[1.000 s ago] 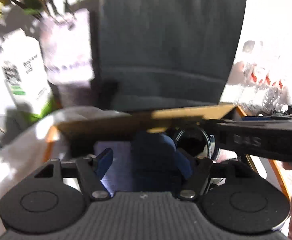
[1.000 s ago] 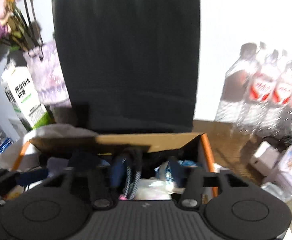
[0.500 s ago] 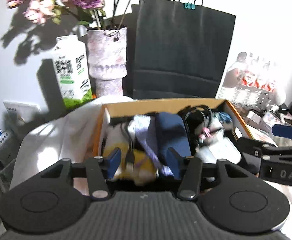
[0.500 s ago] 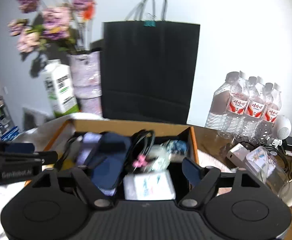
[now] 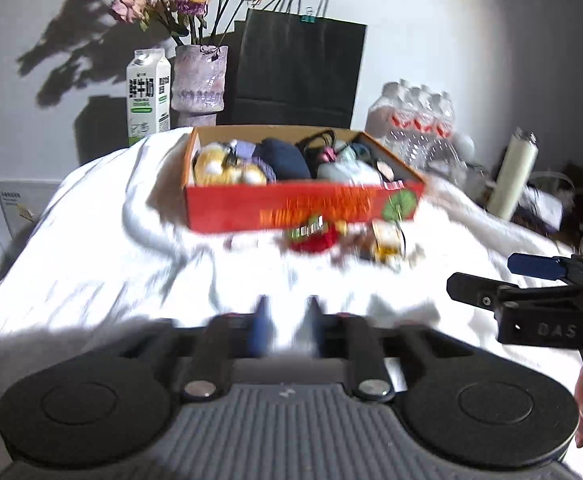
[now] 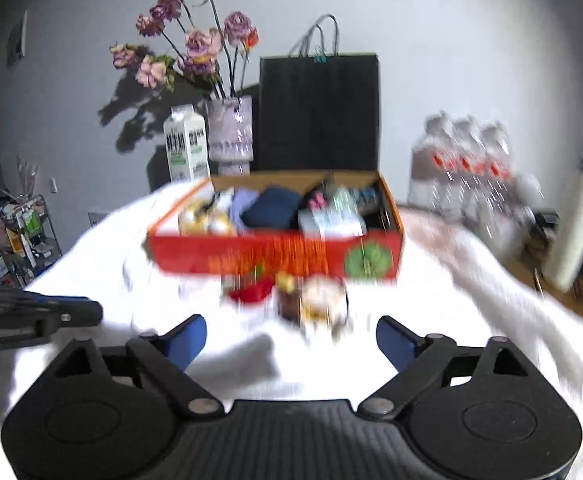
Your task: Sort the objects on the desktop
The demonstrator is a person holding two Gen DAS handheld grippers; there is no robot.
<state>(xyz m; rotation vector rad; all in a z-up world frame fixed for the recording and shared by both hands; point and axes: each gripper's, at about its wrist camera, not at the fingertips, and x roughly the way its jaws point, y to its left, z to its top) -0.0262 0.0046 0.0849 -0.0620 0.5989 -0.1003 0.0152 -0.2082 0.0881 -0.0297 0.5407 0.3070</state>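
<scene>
An orange-red cardboard box (image 5: 303,210) (image 6: 275,256) sits on a white cloth and holds a yellow plush, a dark blue pouch (image 5: 287,162) (image 6: 273,206), cables and packets. A red item (image 5: 315,238) (image 6: 251,290) and a yellow-white item (image 5: 387,244) (image 6: 323,302) lie on the cloth in front of the box. My left gripper (image 5: 285,330) is blurred, its fingers a narrow gap apart and empty, well short of the box. My right gripper (image 6: 291,338) is wide open and empty, just short of the loose items.
A black paper bag (image 5: 297,68) (image 6: 317,114), a vase of flowers (image 5: 199,80) and a milk carton (image 5: 147,96) stand behind the box. Water bottles (image 6: 467,168) and a cream cylinder (image 6: 575,228) stand to the right. The white cloth (image 5: 103,248) is rumpled.
Both grippers have pulled back and away from the box interior, so the whole box and cloth show. The left fingers have come closer together; the right fingers have opened wider.
</scene>
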